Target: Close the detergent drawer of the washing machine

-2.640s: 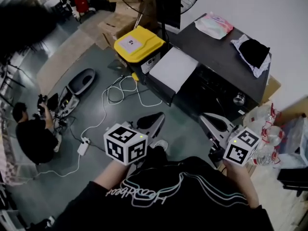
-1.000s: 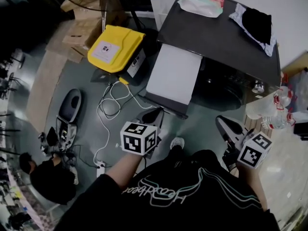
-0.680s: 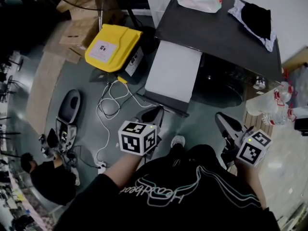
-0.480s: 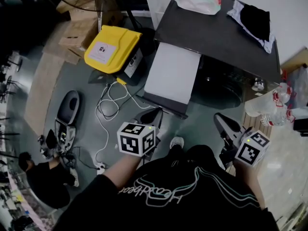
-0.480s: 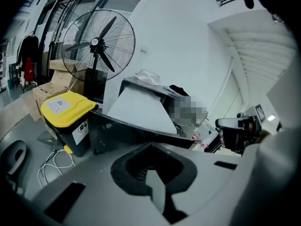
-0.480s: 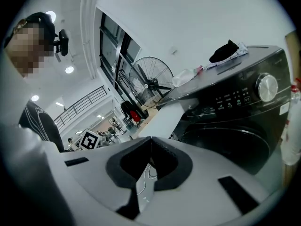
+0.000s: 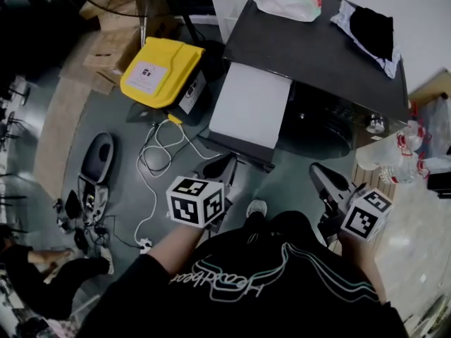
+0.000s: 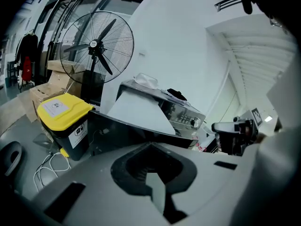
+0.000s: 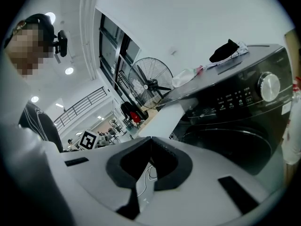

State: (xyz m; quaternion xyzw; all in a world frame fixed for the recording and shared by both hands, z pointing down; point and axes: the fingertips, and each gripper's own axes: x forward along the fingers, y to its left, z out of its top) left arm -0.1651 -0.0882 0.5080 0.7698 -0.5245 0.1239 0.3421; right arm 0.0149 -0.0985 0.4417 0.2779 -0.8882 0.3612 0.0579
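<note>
Both tools have their jaws pressed together with nothing in them. The left gripper (image 7: 225, 164) and right gripper (image 7: 318, 171) hang apart from the washer (image 7: 331, 55), with bare floor (image 7: 285, 182) ahead of the right one. The white drawer (image 7: 250, 108) juts out, its front edge ahead of the left gripper and off to the right gripper's left. Hardly anything has shifted since half a second ago. A yellow-lidded bin (image 7: 161, 72) and cables (image 7: 158, 153) lie to the left gripper's left.

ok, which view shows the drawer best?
Head view: the drawer shows whole from above, pulled out of the washer. Left gripper view sees it at a slant; right gripper view catches it foreshortened, partly behind the right claw.
</note>
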